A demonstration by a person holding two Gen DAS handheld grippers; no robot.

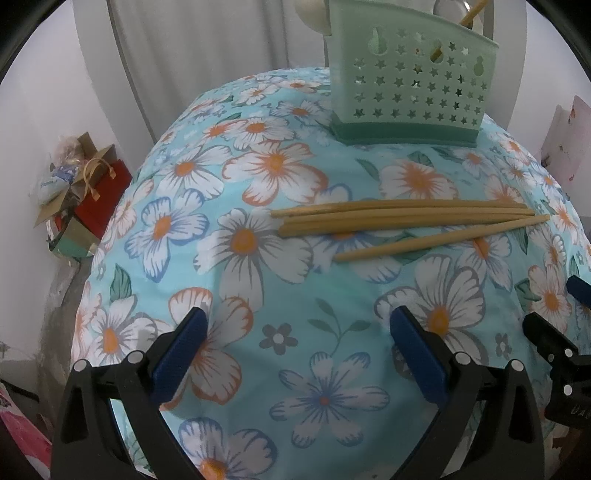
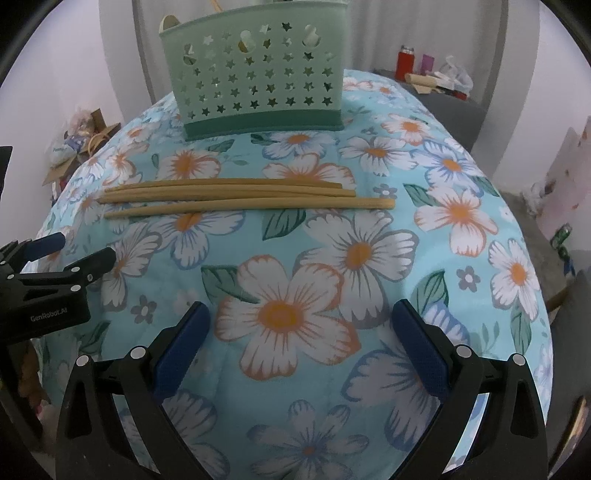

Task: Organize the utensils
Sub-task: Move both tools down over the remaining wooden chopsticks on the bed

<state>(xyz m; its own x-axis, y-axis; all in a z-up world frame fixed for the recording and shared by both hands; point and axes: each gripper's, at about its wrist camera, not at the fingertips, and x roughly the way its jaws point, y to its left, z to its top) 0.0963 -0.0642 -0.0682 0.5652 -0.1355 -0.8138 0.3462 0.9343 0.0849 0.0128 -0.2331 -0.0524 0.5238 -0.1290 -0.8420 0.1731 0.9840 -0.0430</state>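
Several tan wooden chopsticks (image 1: 402, 218) (image 2: 240, 197) lie side by side across the flowered blue tablecloth (image 1: 295, 280) (image 2: 295, 258). Behind them stands a pale green utensil holder (image 1: 410, 85) (image 2: 258, 81) with star-shaped holes; one chopstick (image 1: 472, 11) sticks out of its top. My left gripper (image 1: 299, 325) (image 2: 81, 247) is open and empty, short of the chopsticks' left ends. My right gripper (image 2: 301, 317) (image 1: 554, 302) is also open and empty, hovering over the cloth nearer than the chopsticks.
The table drops off on the left, where a red gift bag and boxes (image 1: 85, 192) sit on the floor. A red bottle (image 2: 404, 61) and clutter stand on a grey surface at the back right. A white wall and curtain lie behind.
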